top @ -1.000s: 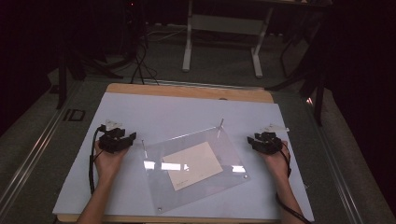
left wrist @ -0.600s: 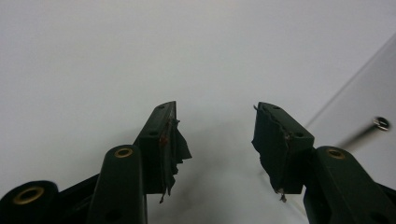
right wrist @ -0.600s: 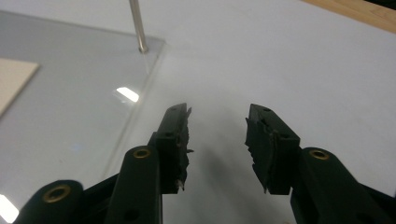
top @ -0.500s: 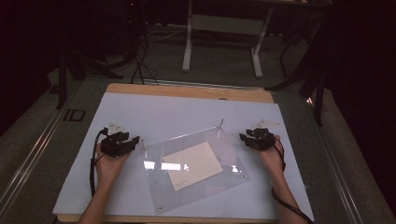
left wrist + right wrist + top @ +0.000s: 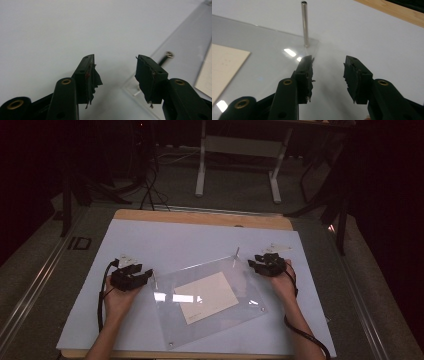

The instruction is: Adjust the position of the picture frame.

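Observation:
A clear plastic sheet (image 5: 210, 320) lies at a slant on the white mat, with a tan card (image 5: 206, 297) at its middle. A thin metal post (image 5: 236, 254) stands upright at the sheet's far corner. My left gripper (image 5: 145, 276) rests by the sheet's left corner, open. In the left gripper view its jaws (image 5: 116, 67) hold nothing, and the sheet's corner (image 5: 140, 87) with a small screw (image 5: 166, 57) lies just ahead. My right gripper (image 5: 253, 262) sits beside the post, open. In the right gripper view the jaws (image 5: 328, 72) are empty, over the sheet's edge with the post (image 5: 305, 23) ahead.
The white mat (image 5: 190, 240) covers a wooden table whose far edge (image 5: 200, 217) shows. A small white piece (image 5: 277, 247) lies behind the right gripper. Small screws sit at the sheet's near corners (image 5: 171, 345). A metal stand (image 5: 235, 165) and cables are on the floor beyond.
My right gripper has moved left and a little away from the person, up to the sheet's far corner by the post. The left gripper has stayed about where it was.

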